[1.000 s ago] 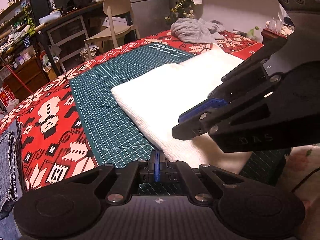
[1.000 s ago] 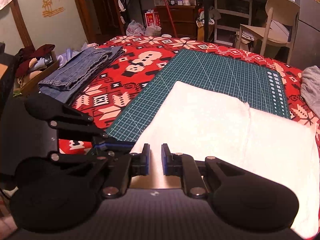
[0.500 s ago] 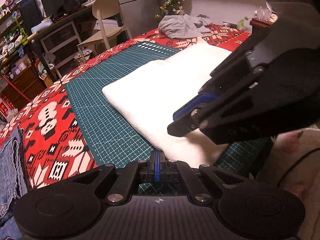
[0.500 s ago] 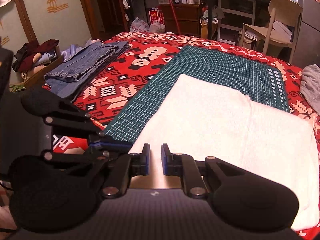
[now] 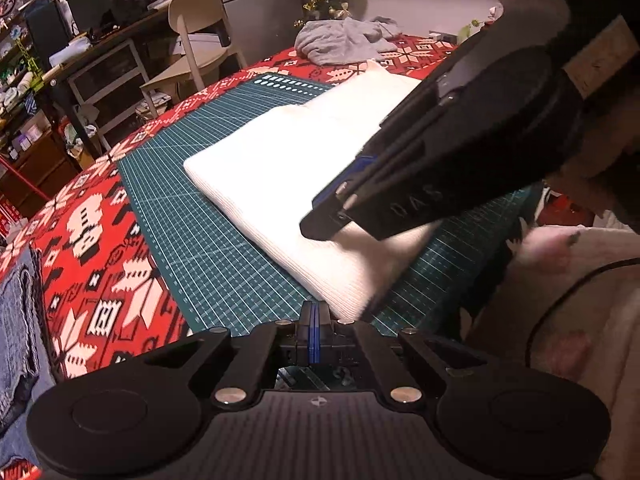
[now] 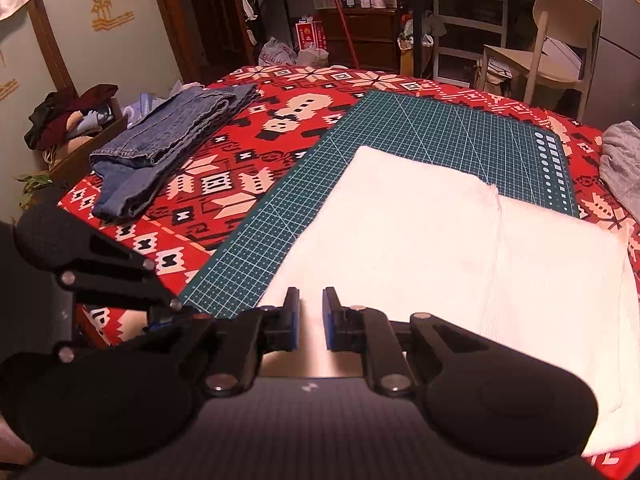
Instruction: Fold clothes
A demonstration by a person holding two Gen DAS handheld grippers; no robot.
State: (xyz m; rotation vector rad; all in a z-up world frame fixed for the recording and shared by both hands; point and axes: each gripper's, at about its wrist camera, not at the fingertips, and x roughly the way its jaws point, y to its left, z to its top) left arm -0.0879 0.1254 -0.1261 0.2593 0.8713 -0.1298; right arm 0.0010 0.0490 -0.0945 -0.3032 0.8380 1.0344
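A folded white cloth (image 5: 280,168) lies flat on the green cutting mat (image 5: 192,232); it also shows in the right wrist view (image 6: 440,248). My left gripper (image 5: 315,334) is shut and empty, just short of the cloth's near corner. My right gripper (image 6: 311,320) is open a little, empty, above the cloth's near edge. The right gripper also shows from the side in the left wrist view (image 5: 340,216), hovering over the cloth. The left gripper shows at the lower left of the right wrist view (image 6: 168,312).
Folded blue jeans (image 6: 168,148) lie on the red patterned tablecloth (image 6: 248,176) at the left. A crumpled grey garment (image 5: 344,40) lies at the table's far end. A chair (image 5: 192,44), desk and shelves stand beyond the table.
Both grippers have drawn back a little from the cloth toward the table's near edge. The cloth has not moved. The jaws are unchanged.
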